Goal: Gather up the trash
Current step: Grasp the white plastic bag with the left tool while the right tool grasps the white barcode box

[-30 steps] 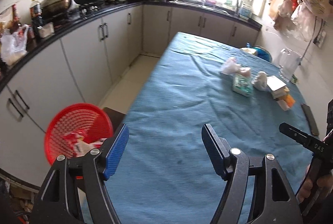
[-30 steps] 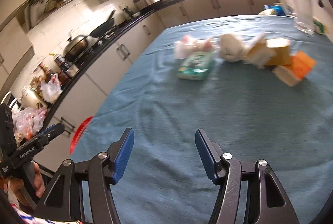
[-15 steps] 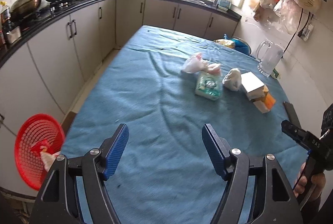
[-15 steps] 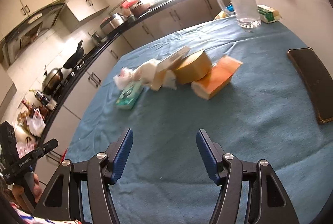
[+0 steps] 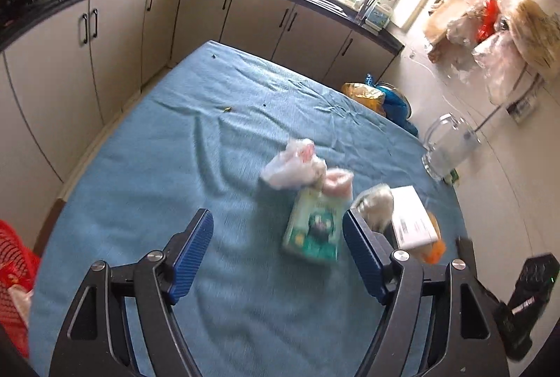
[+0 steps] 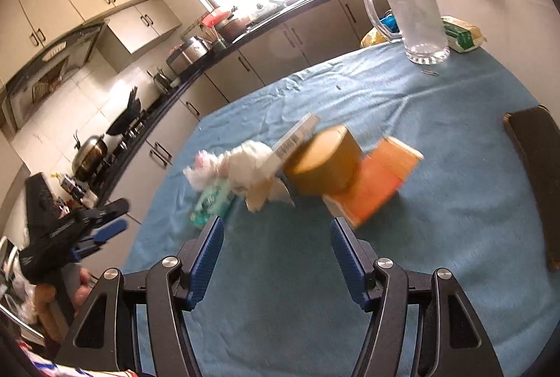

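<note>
A cluster of trash lies mid-table on the blue cloth (image 5: 196,153): a green tissue pack (image 5: 313,230), a crumpled white plastic bag (image 5: 290,163), a crumpled paper wad (image 5: 376,203), a white card (image 5: 411,219), a brown tape roll (image 6: 323,161) and an orange box (image 6: 376,182). My left gripper (image 5: 278,252) is open and empty, just short of the tissue pack. My right gripper (image 6: 274,254) is open and empty, just short of the paper wad (image 6: 252,163) and tape roll. A red basket (image 5: 14,275) with trash sits off the table's left edge.
A glass pitcher (image 6: 411,16) stands at the table's far right. A black flat object (image 6: 537,174) lies along the right edge. A green-white packet (image 6: 462,34) lies behind the pitcher. Kitchen counters and cabinets (image 5: 115,27) run along the left and back.
Both grippers have moved forward toward the trash cluster, which looks larger and closer. The left view has swung away from the red basket. Both grippers stay open.
</note>
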{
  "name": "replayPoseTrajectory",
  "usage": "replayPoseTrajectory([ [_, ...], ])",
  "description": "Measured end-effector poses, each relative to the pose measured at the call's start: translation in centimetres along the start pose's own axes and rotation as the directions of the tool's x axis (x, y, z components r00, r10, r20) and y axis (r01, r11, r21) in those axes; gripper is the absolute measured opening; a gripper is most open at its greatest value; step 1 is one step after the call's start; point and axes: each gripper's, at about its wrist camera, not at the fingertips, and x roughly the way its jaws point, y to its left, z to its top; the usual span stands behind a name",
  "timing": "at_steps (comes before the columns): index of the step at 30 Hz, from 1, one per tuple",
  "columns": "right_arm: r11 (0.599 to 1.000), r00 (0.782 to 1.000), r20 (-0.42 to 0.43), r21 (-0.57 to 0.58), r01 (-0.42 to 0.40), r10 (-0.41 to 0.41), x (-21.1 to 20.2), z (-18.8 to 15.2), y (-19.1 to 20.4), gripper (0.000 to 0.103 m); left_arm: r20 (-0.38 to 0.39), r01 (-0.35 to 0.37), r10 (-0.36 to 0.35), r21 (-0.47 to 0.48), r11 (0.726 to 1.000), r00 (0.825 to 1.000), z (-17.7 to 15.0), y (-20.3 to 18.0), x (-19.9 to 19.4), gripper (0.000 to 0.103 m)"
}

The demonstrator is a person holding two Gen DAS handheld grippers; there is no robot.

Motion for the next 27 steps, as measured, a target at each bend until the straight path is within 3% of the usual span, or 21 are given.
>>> replayPoseTrajectory([
  [6,0.999,1.0,0.011,0.02,-0.026,0.026,2.4,2.0,0.9,0.068,-0.011,-0.024,0.024,0.01,1.0,1.0,2.5,-0.6,4.7,0.075],
  [11,0.999,1.0,0.0,0.029,-0.019,0.019,4.4,2.5,1.4,0.068,-0.054,0.015,-0.016,-0.018,1.0,0.998,3.6,-0.6,8.0,0.075],
  [17,1.0,1.0,0.004,0.01,-0.009,0.009,5.6,2.8,1.9,0.067,-0.103,0.033,-0.03,0.026,0.999,0.994,4.0,-1.1,10.7,0.075],
  [21,1.0,1.0,0.016,0.003,-0.004,0.004,5.8,2.7,2.1,0.061,-0.135,0.061,-0.055,0.039,0.997,0.989,3.9,-1.3,11.5,0.075],
  [23,1.0,1.0,0.016,0.003,0.001,-0.001,6.0,2.5,2.1,0.054,-0.149,0.064,-0.054,0.065,0.996,0.987,3.7,-1.5,11.7,0.063],
  [24,1.0,1.0,0.014,0.002,0.004,-0.004,6.1,2.5,2.1,0.047,-0.155,0.063,-0.051,0.075,0.995,0.987,3.7,-1.7,11.7,0.042],
  [25,1.0,1.0,0.01,0.002,0.007,-0.007,6.2,2.4,2.0,0.044,-0.168,0.077,-0.063,0.08,0.994,0.984,3.6,-1.8,11.7,0.033],
  [27,1.0,1.0,0.005,0.006,0.003,-0.003,6.4,2.2,1.9,0.028,-0.166,0.078,-0.067,0.063,0.995,0.984,3.5,-1.8,11.3,0.028],
])
